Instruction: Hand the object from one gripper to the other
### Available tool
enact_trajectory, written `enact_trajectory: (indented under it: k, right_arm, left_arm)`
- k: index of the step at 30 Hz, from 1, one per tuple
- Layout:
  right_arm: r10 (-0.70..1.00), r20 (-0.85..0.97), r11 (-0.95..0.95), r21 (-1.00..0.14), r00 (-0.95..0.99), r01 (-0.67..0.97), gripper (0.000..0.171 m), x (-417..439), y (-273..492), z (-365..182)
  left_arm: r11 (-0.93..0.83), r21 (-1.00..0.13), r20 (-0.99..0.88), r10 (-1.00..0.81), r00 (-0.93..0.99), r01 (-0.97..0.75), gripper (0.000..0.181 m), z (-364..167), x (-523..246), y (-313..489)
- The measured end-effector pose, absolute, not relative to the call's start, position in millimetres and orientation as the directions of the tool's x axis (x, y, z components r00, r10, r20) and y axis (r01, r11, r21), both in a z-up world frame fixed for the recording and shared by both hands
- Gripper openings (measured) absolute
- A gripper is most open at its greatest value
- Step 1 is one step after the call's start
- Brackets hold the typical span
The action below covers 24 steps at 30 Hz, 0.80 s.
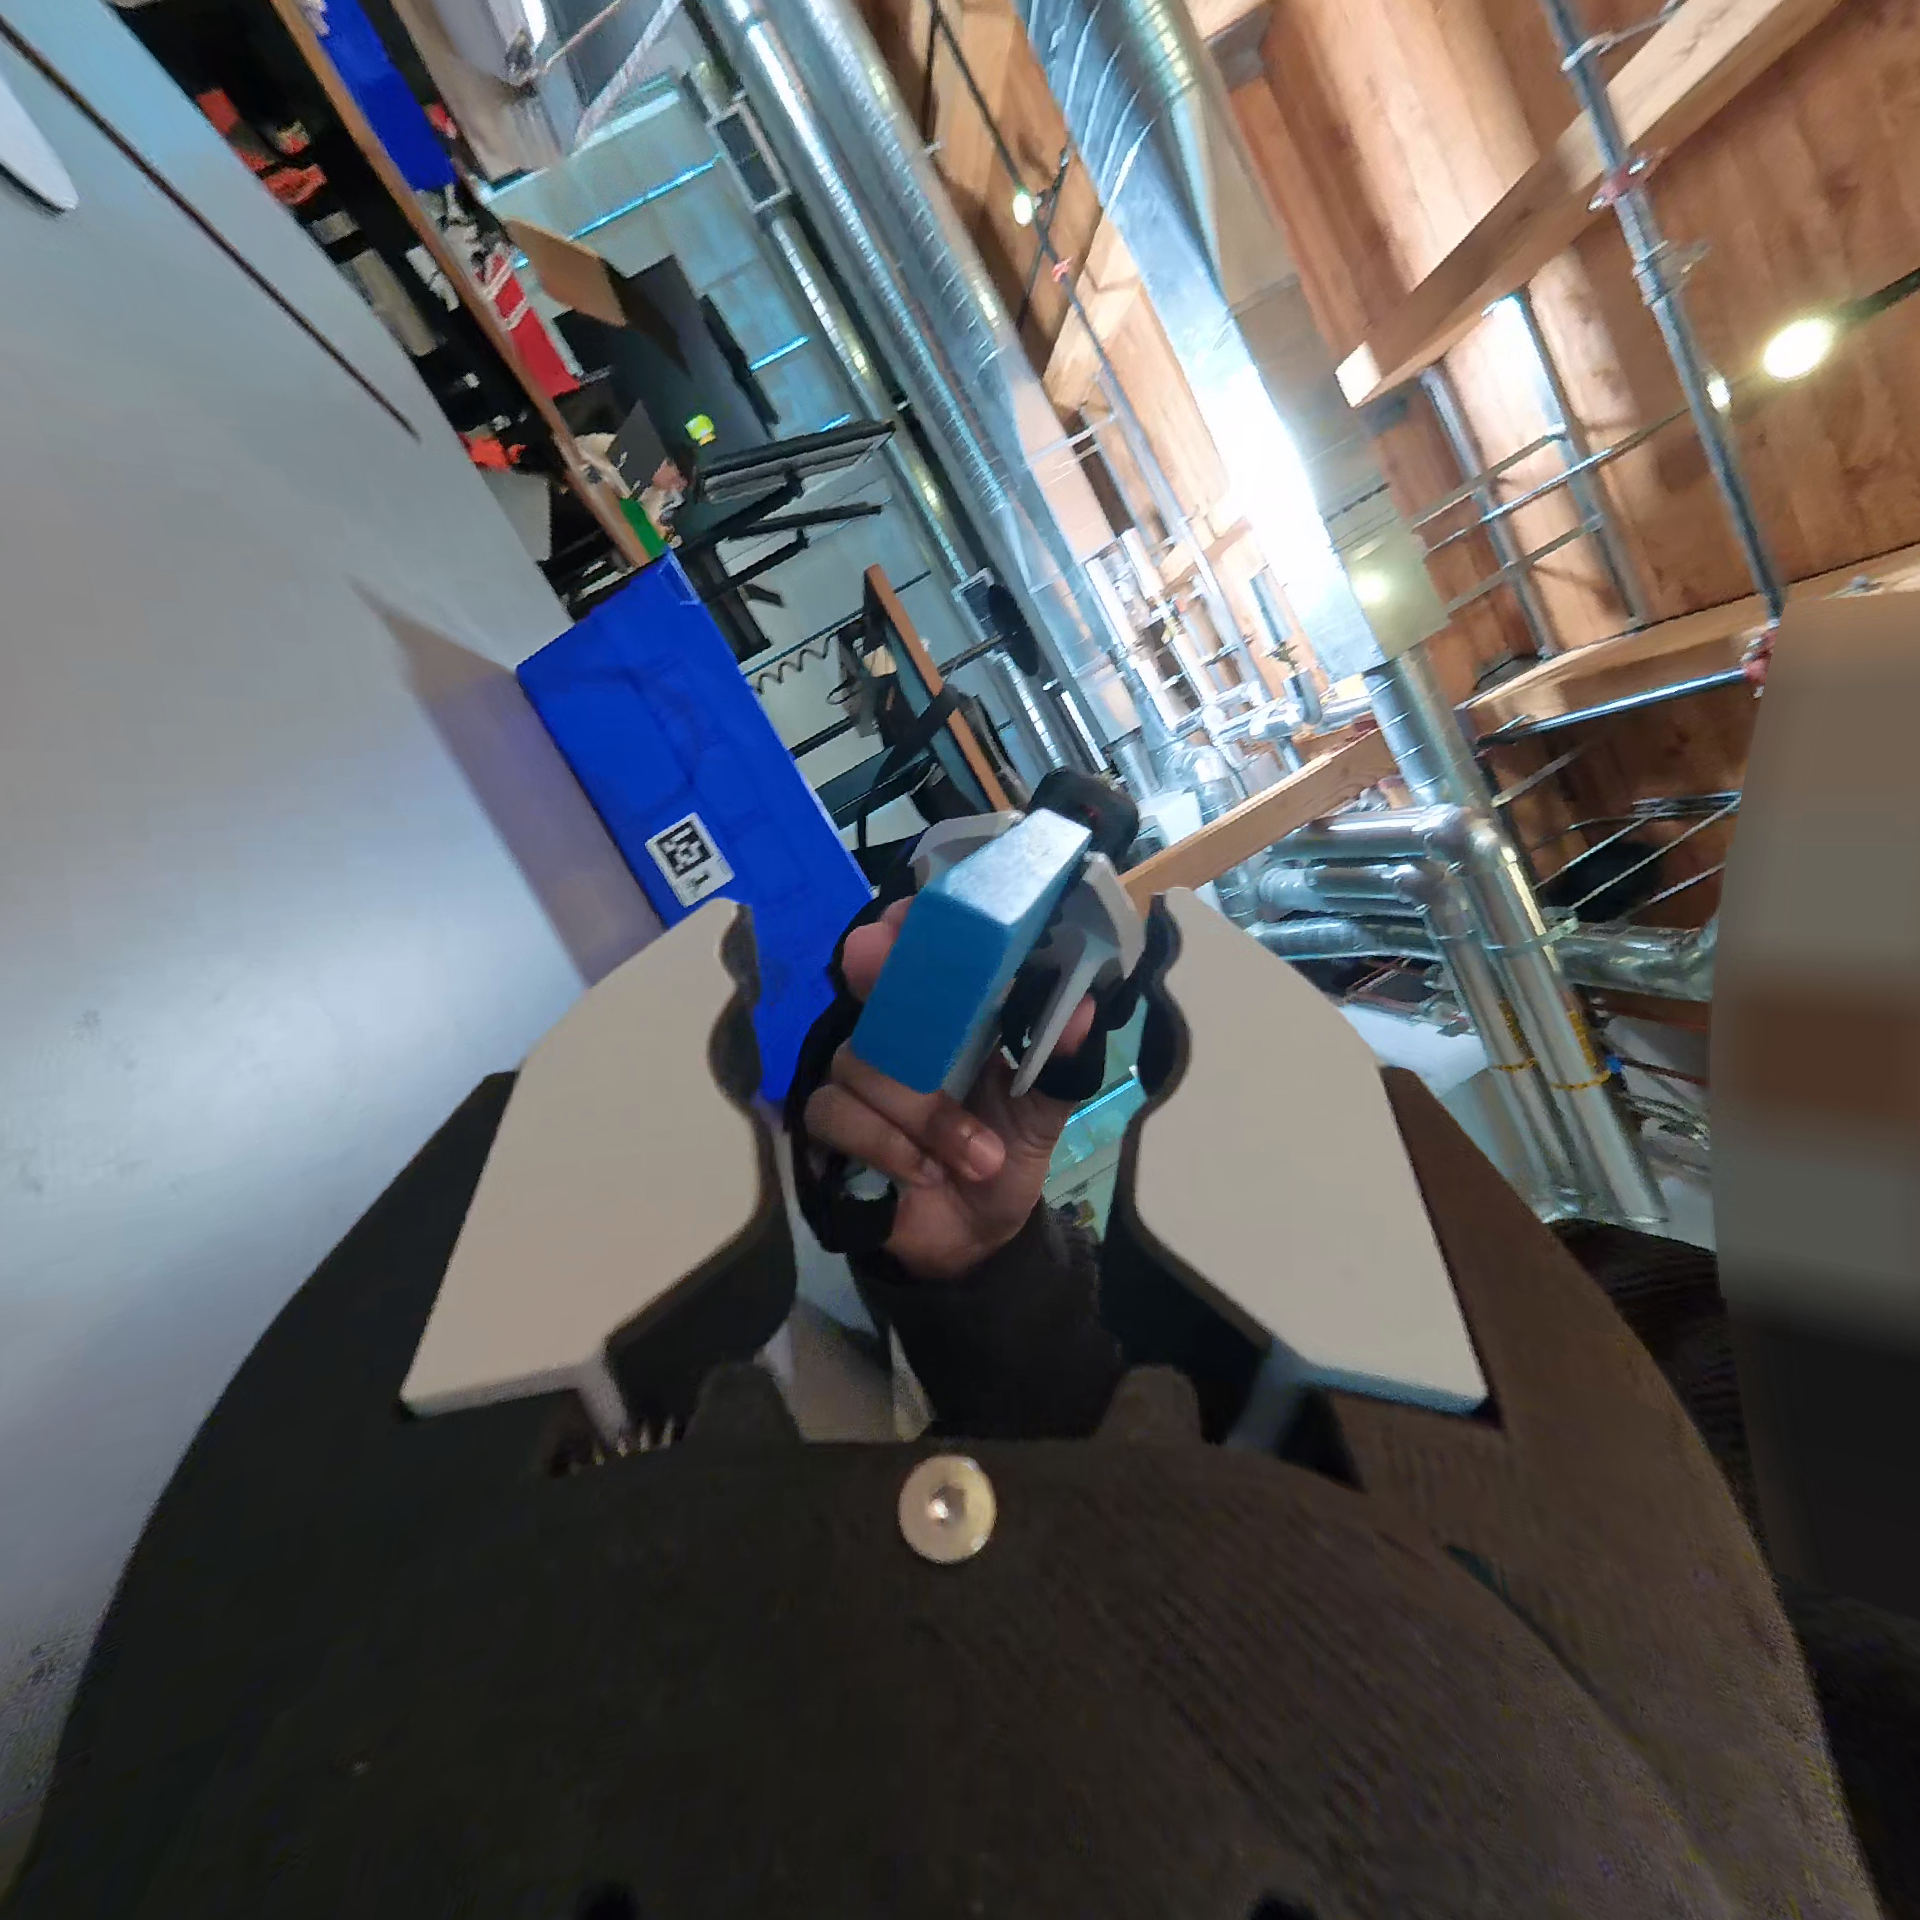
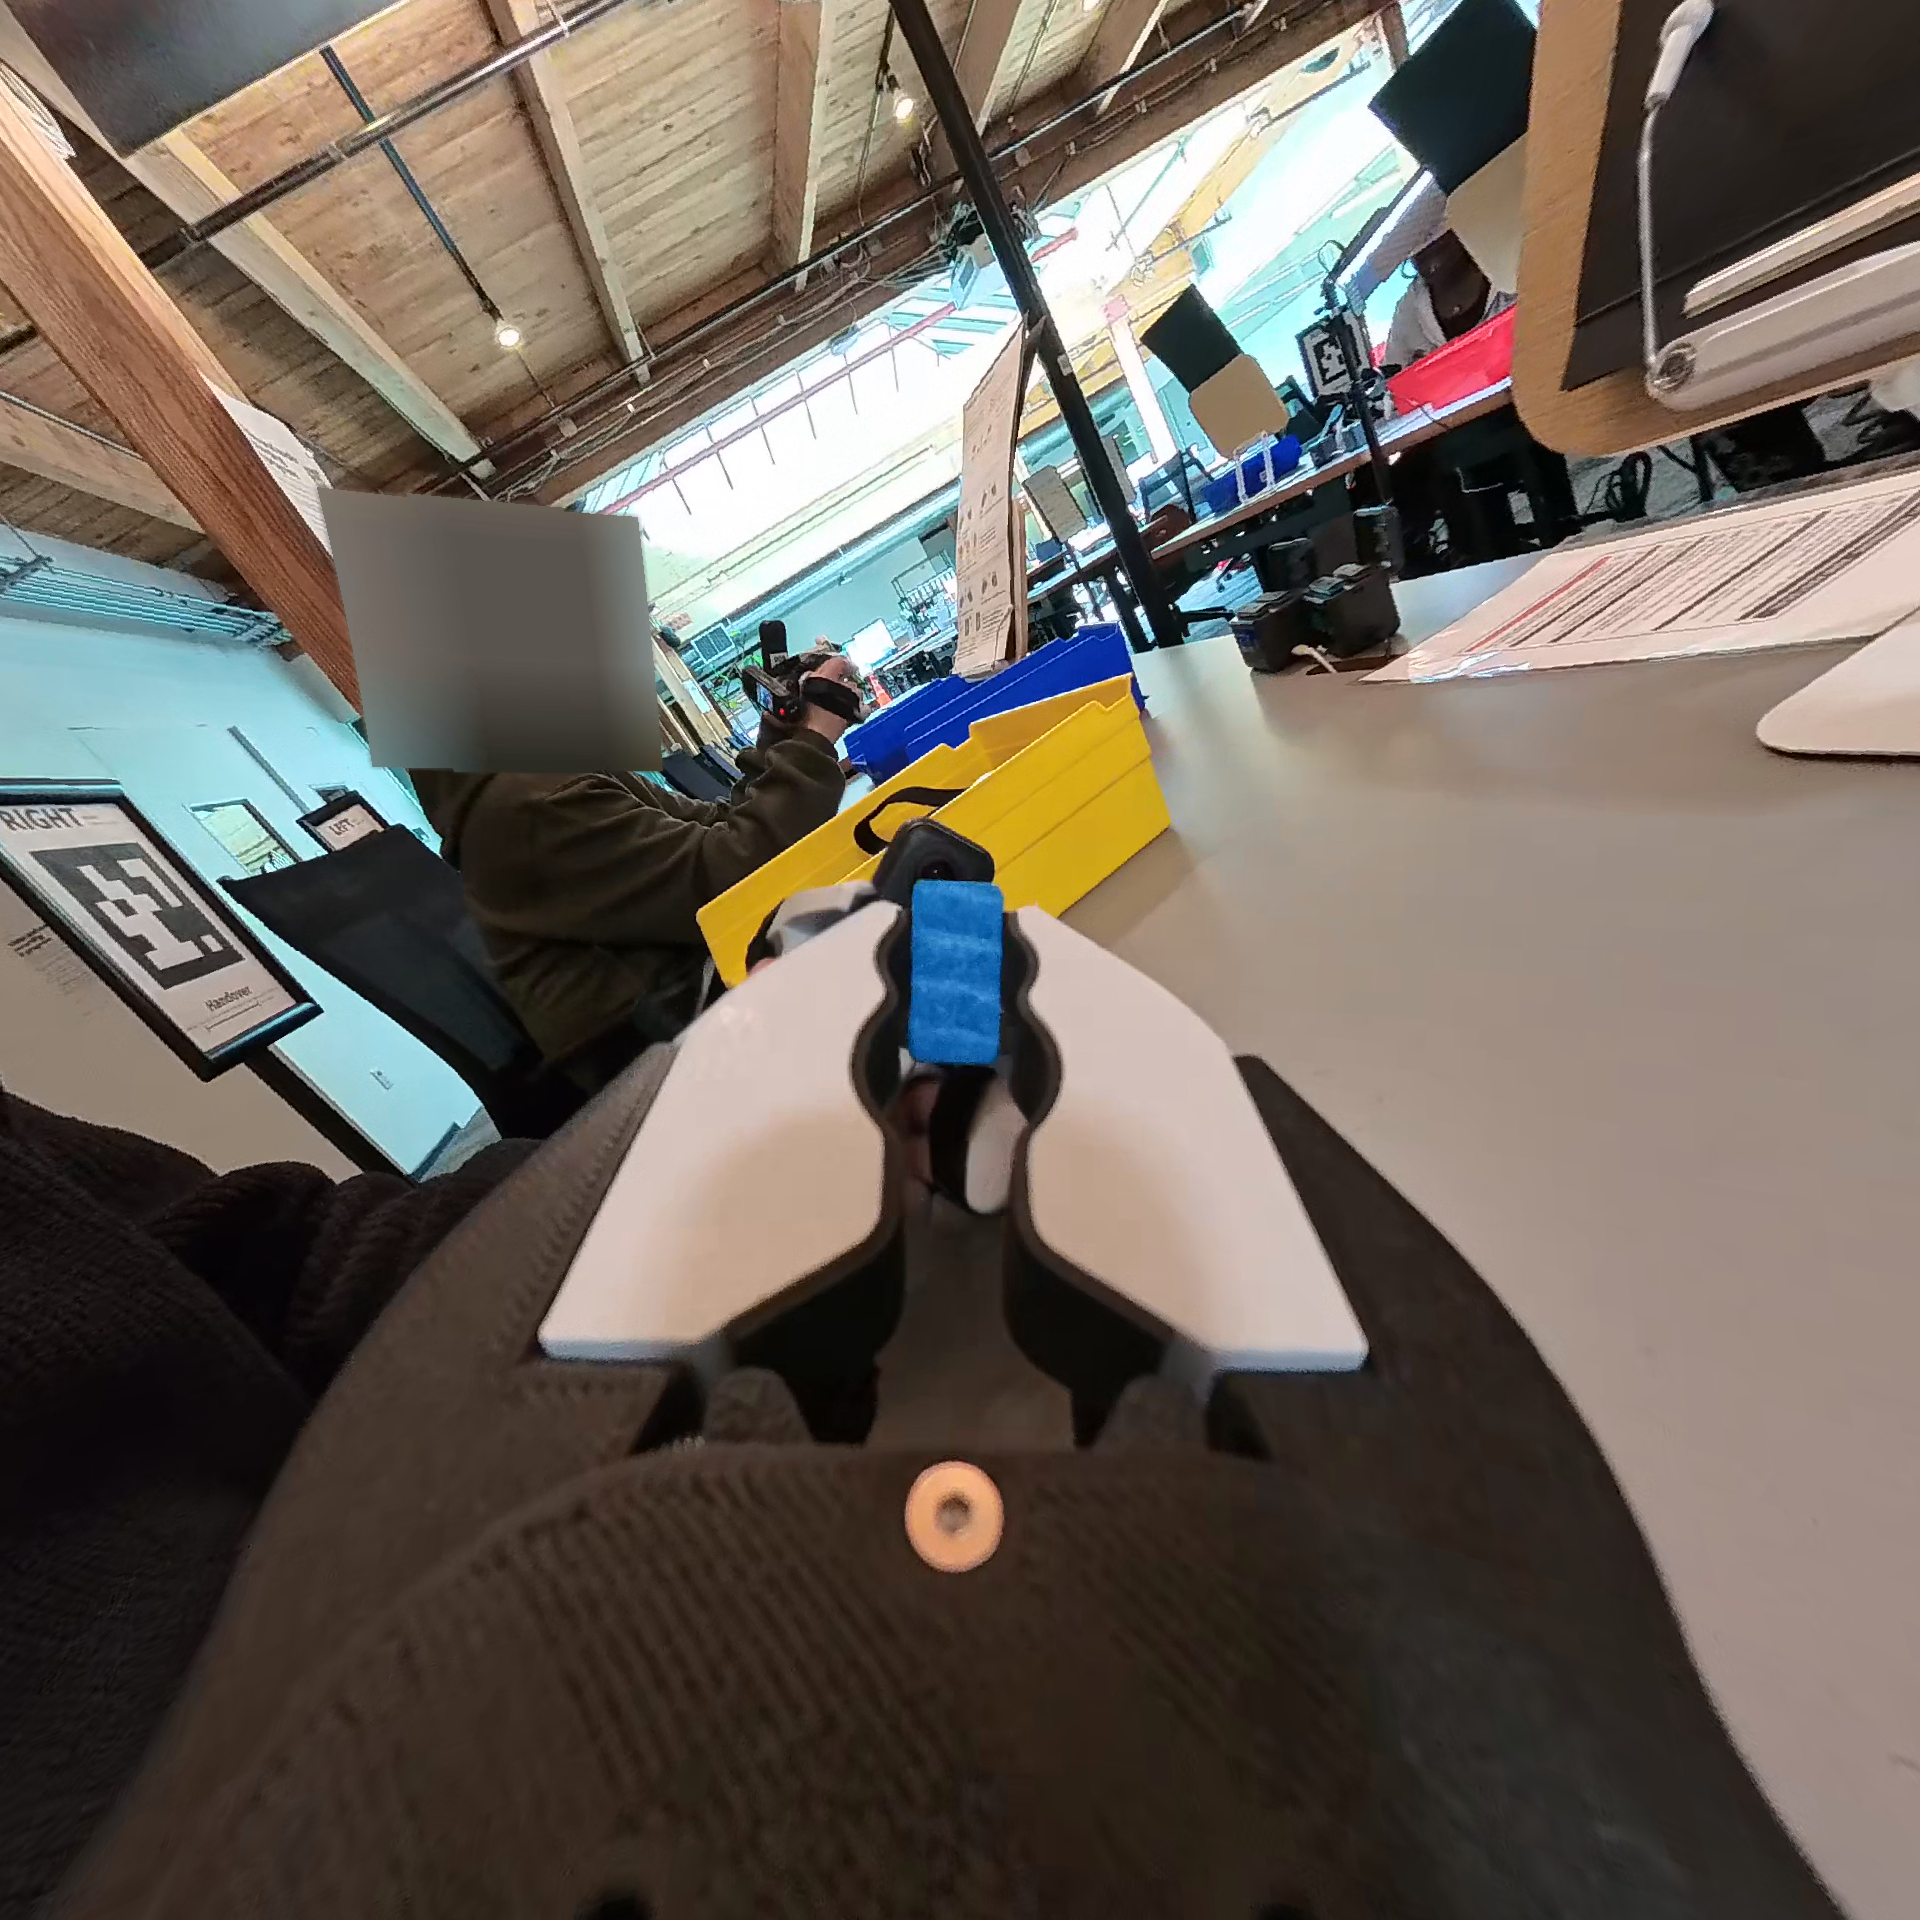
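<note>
Right tool (image 2: 956, 987): we found its jaws clamped on the blue block (image 2: 956, 982), gripped at the tips.
Left tool (image 1: 951, 1023): we held its jaws apart and empty, facing the block (image 1: 961, 966).
Block position: in the air between the left jaws' line, not yet touched by them.
Beyond: yellow bin (image 2: 1049, 821) on the grey bench (image 2: 1455, 987).
Risk: we judged that releasing right before left closed would drop the block; a tilted approach could knock it loose.

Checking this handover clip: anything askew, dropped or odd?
Nothing stands out. The right gripper is shut on the blue rectangular foam block, held off the grey table; the left gripper is open.
</note>
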State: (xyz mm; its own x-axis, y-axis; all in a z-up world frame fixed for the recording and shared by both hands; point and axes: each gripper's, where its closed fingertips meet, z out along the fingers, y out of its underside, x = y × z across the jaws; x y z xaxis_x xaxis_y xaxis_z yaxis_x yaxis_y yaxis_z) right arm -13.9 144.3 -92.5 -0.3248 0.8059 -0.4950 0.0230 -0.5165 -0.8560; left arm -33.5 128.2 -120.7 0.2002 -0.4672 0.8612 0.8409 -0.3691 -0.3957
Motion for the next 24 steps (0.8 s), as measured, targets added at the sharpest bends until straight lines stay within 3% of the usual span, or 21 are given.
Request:
enact_trajectory:
  k: [4,8,11,14,16,18,22,24]
  right_arm:
    - [0.793,-0.516,-0.541,-0.841,-0.323,0.014,0.016,-12.3,149.5,-91.2]
    - [0.775,-0.550,-0.573,-0.819,-0.311,0.020,0.016,-11.7,155.8,-92.8]
    - [0.769,-0.576,-0.591,-0.806,-0.279,0.033,0.016,-12.6,161.3,-98.0]
    - [0.753,-0.608,-0.618,-0.785,-0.252,0.047,0.016,-13.3,165.8,-103.1]
    - [0.743,-0.626,-0.632,-0.773,-0.238,0.060,0.016,-14.2,167.8,-106.7]
    - [0.731,-0.639,-0.642,-0.763,-0.240,0.077,0.016,-15.1,167.4,-109.5]
    - [0.711,-0.653,-0.645,-0.753,-0.260,0.130,0.016,-17.5,160.9,-114.6]
    - [0.718,-0.644,-0.631,-0.763,-0.264,0.142,0.016,-18.1,158.1,-115.6]
  left_arm:
    - [-0.363,-0.492,0.844,-0.422,0.331,0.791,0.088,-128.6,-27.9,132.3]
    - [-0.274,-0.697,0.713,-0.363,0.600,0.662,0.097,-131.0,-33.7,135.1]
    - [-0.198,-0.862,0.505,-0.257,0.824,0.466,0.100,-133.1,-44.9,136.3]
    - [-0.173,-0.968,0.210,-0.153,0.966,0.183,0.091,-135.9,-52.5,135.4]
    - [-0.145,-0.989,0.004,-0.143,0.990,-0.017,0.074,-134.9,-47.4,134.5]
    - [-0.124,-0.979,-0.139,-0.161,0.977,-0.159,0.073,-137.4,-36.8,135.2]
    - [-0.174,-0.922,-0.316,-0.171,0.933,-0.345,0.059,-153.4,-28.0,137.4]
    - [-0.196,-0.901,-0.356,-0.175,0.918,-0.387,0.038,-157.7,-27.6,136.3]
